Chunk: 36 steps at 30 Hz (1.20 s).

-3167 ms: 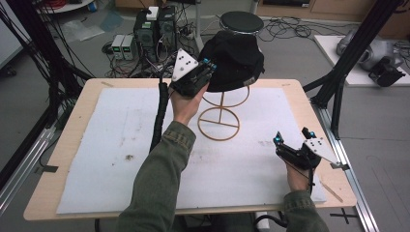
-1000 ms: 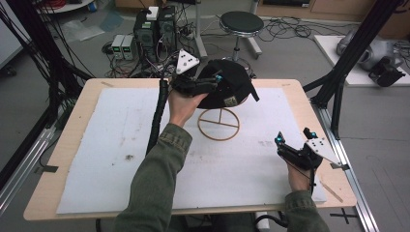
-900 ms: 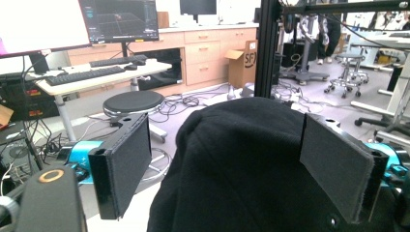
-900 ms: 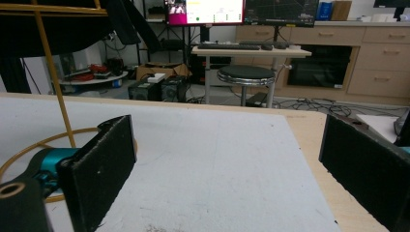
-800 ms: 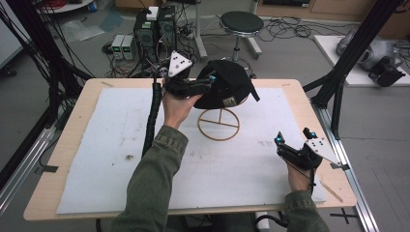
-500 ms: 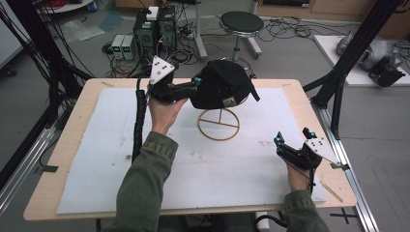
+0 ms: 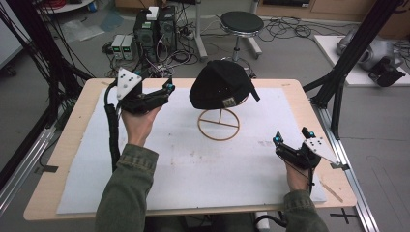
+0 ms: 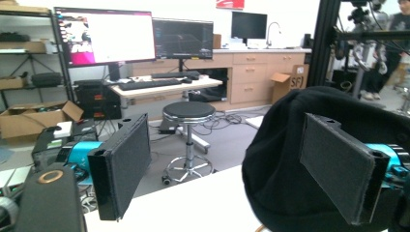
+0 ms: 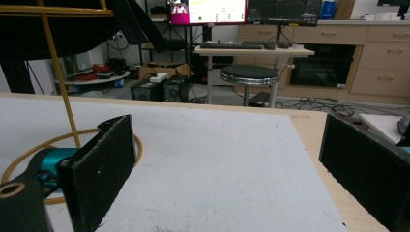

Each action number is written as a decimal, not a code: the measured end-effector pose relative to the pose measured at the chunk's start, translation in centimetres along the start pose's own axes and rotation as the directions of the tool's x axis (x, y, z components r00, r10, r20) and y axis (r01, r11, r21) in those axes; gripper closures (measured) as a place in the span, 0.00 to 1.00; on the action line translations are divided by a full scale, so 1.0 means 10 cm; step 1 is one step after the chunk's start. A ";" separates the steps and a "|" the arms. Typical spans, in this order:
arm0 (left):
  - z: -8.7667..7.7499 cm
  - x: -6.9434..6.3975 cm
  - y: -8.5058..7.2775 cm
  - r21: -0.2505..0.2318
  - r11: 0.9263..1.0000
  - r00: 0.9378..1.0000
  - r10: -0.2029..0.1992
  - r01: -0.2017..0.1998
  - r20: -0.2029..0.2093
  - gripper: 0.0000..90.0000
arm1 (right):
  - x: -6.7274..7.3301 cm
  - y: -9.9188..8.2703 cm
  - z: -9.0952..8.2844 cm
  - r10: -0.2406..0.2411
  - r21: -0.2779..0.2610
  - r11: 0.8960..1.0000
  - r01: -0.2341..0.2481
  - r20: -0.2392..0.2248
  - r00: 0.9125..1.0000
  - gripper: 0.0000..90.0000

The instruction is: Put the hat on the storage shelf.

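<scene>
White mat on the table (image 7: 77,145), high view: cap (image 7: 220,87) sits on the gold stand (image 7: 219,123) at upper centre, left gripper (image 7: 164,92) just left of it with jaws wide, empty, so placing looks done. Left gripper view: cap (image 8: 309,154) lower right, behind the right jaw. Right gripper view: jaws wide, empty; stand (image 9: 58,82) at left; only pulling clear looks left.

Black cap (image 7: 221,87) atop gold stand (image 7: 219,124)
</scene>
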<state>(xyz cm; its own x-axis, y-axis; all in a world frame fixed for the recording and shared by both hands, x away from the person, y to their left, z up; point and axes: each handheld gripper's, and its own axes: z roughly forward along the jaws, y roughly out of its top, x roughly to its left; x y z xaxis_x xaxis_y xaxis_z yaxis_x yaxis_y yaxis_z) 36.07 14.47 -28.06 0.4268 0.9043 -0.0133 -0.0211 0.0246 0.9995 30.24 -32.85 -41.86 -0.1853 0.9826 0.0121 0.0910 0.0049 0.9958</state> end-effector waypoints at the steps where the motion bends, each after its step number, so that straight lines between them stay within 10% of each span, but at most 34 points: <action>1: -0.04 0.03 -0.01 -0.004 1.000 1.000 -0.002 0.002 -0.006 0.21 | 0.00 0.00 0.00 -0.002 -0.002 1.000 0.002 0.000 1.000 0.06; 36: -0.75 0.36 -0.70 0.043 0.999 0.991 -0.008 0.014 -0.135 0.21 | 0.02 -0.01 0.03 0.023 0.007 1.000 -0.023 -0.006 1.000 0.06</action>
<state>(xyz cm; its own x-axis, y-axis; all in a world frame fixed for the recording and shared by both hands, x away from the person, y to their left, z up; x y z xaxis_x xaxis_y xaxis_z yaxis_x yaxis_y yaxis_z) 30.97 20.76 -35.28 0.3011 0.9533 -0.0247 0.0240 0.0184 0.9995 30.48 -32.63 -42.00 -0.1889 0.9813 0.0359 0.1022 -0.0167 0.9946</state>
